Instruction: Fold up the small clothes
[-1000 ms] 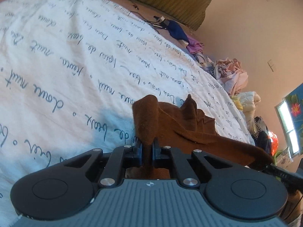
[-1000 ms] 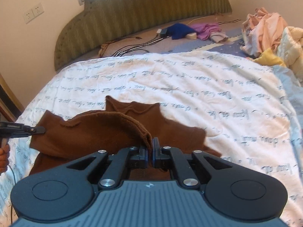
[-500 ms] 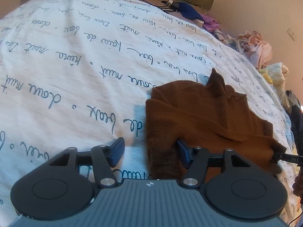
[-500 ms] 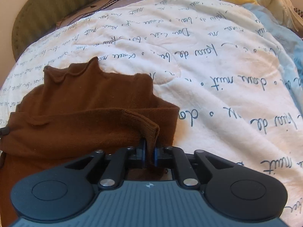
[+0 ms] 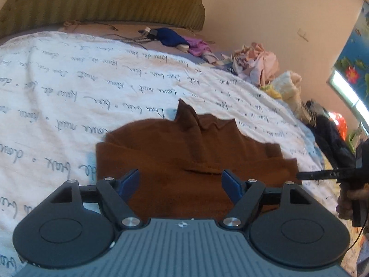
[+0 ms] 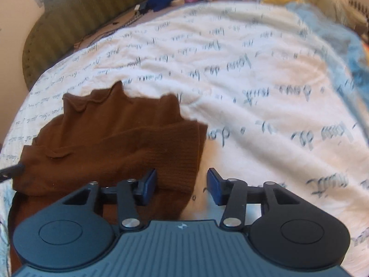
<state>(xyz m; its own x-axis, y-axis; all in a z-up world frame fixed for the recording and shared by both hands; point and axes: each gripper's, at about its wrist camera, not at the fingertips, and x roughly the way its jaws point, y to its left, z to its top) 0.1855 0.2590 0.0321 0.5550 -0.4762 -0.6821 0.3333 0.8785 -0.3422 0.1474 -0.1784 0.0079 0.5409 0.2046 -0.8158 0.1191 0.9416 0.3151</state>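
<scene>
A small brown knit top (image 5: 184,152) lies folded on the white bedspread with blue handwriting (image 5: 69,87). In the left wrist view my left gripper (image 5: 181,183) hovers open over its near edge, blue pads wide apart, holding nothing. The right gripper's dark tip (image 5: 322,175) shows at the garment's right corner. In the right wrist view the brown top (image 6: 110,143) fills the lower left, and my right gripper (image 6: 182,184) is open at its folded right edge, with the left pad over the cloth and the right pad over the bedspread (image 6: 253,92).
A green striped headboard (image 5: 103,0) stands at the far end. Blue and purple clothes (image 5: 182,41) and cables lie near it. A heap of pink and yellow laundry (image 5: 265,69) sits along the bed's right side. A person's hand (image 5: 348,198) holds the right gripper.
Both grippers were shut on the brown top a second ago. The left let go first, then the right, and the garment now lies folded flat on the bedspread.
</scene>
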